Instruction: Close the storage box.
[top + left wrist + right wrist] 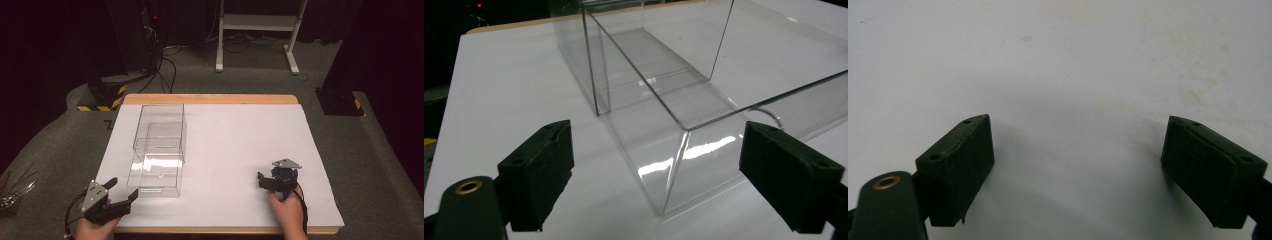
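Clear acrylic box (pixel 159 165), rectangular, open at the top, lies on the left half of the white table sheet (pixel 235 150), long axis running away from the near edge. It shows as two nested sections: an outer sleeve (pixel 659 40) at the far end and an inner drawer-like tray (pixel 684 145) drawn partway out toward the near edge. Walls transparent, glare on the near face. Nothing visible inside.
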A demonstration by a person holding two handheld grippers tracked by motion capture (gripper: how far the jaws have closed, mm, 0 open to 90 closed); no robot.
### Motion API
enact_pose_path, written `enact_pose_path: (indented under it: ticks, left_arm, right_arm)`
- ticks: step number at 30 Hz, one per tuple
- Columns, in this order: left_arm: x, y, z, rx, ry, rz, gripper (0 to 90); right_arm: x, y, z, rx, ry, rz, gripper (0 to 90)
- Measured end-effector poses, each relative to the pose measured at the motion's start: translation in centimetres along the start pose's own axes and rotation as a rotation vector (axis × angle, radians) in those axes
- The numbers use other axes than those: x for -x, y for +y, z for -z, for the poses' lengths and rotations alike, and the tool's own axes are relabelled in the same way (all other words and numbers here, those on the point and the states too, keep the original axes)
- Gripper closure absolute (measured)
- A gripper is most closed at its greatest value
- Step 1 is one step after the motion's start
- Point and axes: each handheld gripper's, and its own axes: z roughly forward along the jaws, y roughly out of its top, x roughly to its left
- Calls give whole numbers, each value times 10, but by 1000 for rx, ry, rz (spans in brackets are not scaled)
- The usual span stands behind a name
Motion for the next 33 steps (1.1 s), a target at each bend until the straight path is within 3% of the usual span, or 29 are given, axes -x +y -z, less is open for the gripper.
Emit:
enact_pose_path:
  ticks: [4, 10, 17, 33]
  left_arm:
    - [-4, -3, -1, -6, -24, 30, 143]
    - [-3, -3, -6, -11, -23, 48, 143]
    - [1, -3, -13, -18, -37, 41, 123]
    - [3, 4, -25, 1, 2, 61, 224]
  right_arm:
    - [0, 0, 0, 0, 0, 0, 135]
    - [0, 0, 0, 0, 0, 0, 136]
    - [0, 0, 0, 0, 0, -1, 137]
    - [0, 0, 0, 0, 1, 0, 137]
